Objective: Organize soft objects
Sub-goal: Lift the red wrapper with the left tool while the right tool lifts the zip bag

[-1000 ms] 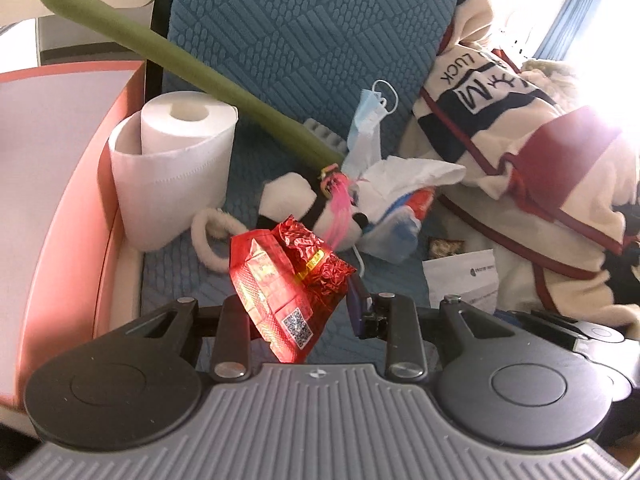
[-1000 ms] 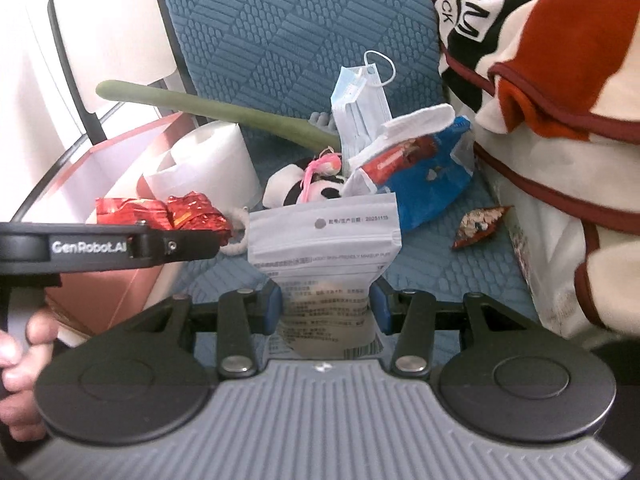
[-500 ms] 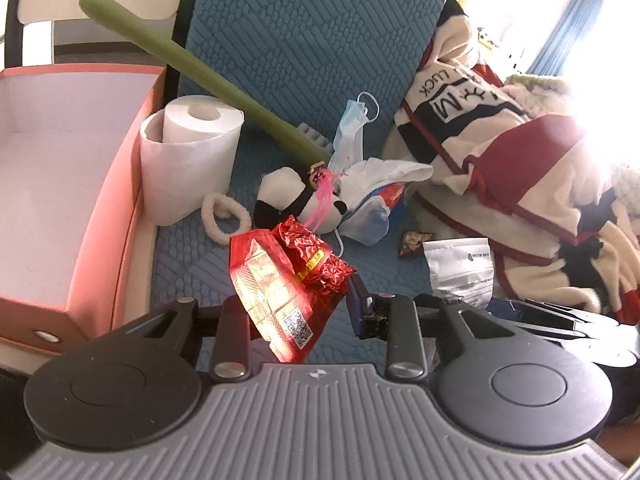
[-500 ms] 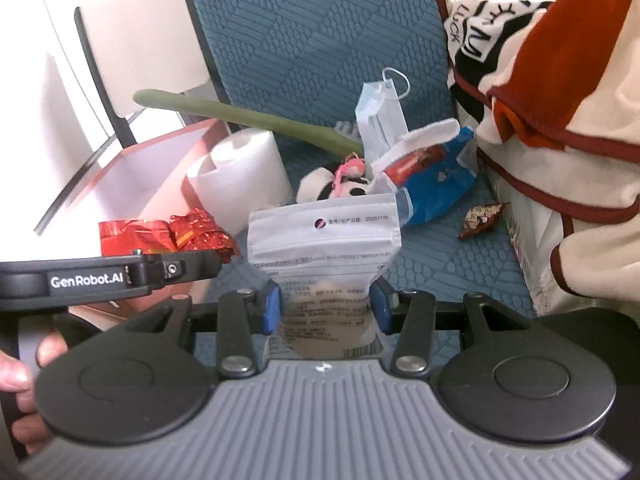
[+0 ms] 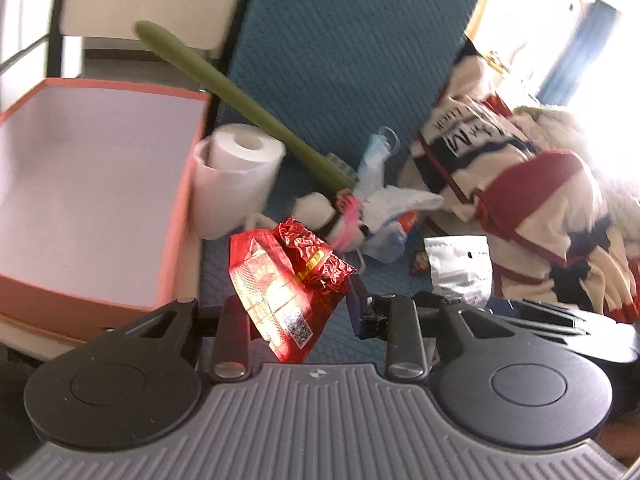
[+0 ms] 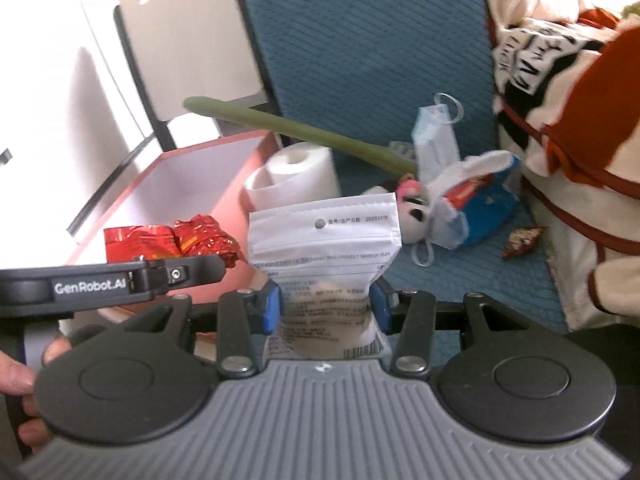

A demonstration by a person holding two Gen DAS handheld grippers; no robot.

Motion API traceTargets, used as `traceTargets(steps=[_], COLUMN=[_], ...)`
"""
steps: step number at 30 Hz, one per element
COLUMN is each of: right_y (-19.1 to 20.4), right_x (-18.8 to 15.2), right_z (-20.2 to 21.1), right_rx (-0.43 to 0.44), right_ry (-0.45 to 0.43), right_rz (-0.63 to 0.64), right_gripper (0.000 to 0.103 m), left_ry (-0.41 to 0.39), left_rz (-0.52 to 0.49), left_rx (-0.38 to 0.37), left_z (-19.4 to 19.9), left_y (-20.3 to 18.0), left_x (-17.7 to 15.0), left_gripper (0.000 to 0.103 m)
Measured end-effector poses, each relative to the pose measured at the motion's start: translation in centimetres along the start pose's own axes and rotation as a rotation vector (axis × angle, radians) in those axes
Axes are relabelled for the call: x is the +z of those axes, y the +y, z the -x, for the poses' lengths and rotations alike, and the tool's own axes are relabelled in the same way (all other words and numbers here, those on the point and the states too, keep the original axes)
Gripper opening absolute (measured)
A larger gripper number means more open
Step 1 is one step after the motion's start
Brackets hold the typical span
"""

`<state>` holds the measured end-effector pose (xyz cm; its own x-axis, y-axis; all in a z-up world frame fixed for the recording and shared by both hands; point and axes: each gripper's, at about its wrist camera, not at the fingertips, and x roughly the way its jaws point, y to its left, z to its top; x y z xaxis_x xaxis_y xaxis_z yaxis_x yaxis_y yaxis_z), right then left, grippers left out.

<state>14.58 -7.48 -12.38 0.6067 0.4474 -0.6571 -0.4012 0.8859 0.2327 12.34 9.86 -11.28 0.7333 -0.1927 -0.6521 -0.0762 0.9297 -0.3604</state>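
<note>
My left gripper [image 5: 302, 304] is shut on a crumpled red foil packet [image 5: 286, 284], held up in the air right of the open pink box [image 5: 172, 216]. My right gripper [image 6: 326, 304] is shut on a white makeup-puff pouch [image 6: 324, 248]. That pouch [image 5: 460, 268] also shows at the right of the left wrist view, and the red packet [image 6: 168, 240] with the left gripper [image 6: 188, 272] shows at the left of the right wrist view. A hand [image 6: 20, 380] grips the left tool. Both items hang above the blue seat [image 5: 344, 80].
On the seat lie a toilet roll [image 5: 236, 176], a long green plush [image 5: 240, 100], a panda toy [image 5: 320, 212], a blue face mask [image 6: 434, 144], a blue-white bag [image 6: 476, 208] and a small brown wrapper [image 6: 522, 240]. A cream, red and black blanket [image 5: 532, 184] fills the right.
Both grippers rose and drew back from the seat with their packets. The left view swung left, so the pink box's inside now shows much more fully.
</note>
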Motion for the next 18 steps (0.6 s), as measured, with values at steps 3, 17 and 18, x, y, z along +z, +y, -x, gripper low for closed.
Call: traceTargets(steps=[3,17,18], right_y=[1.6,10.7,11.3], right_x=[0.4,1.7,1.8], right_z=[-0.1,-1.8,-2.2], right_rx=[0.025,0.188,0.195], right_ry=[-0.001,0.044,0.049], right_rz=[0.025,0.152,0.16], right_gripper=[0.048,0.048,0.048], left_ry=[-0.028,-0.109,-0.113], left_rz=[0.04,0.14,0.147], left_rx=[0.024,0.144,0.152], left_z=[1.4,8.4,8.8], left_y=[1.3,8.6,9.1], left_x=[0.3,1.1,1.1], left_gripper=[0.035,0.035,0.035])
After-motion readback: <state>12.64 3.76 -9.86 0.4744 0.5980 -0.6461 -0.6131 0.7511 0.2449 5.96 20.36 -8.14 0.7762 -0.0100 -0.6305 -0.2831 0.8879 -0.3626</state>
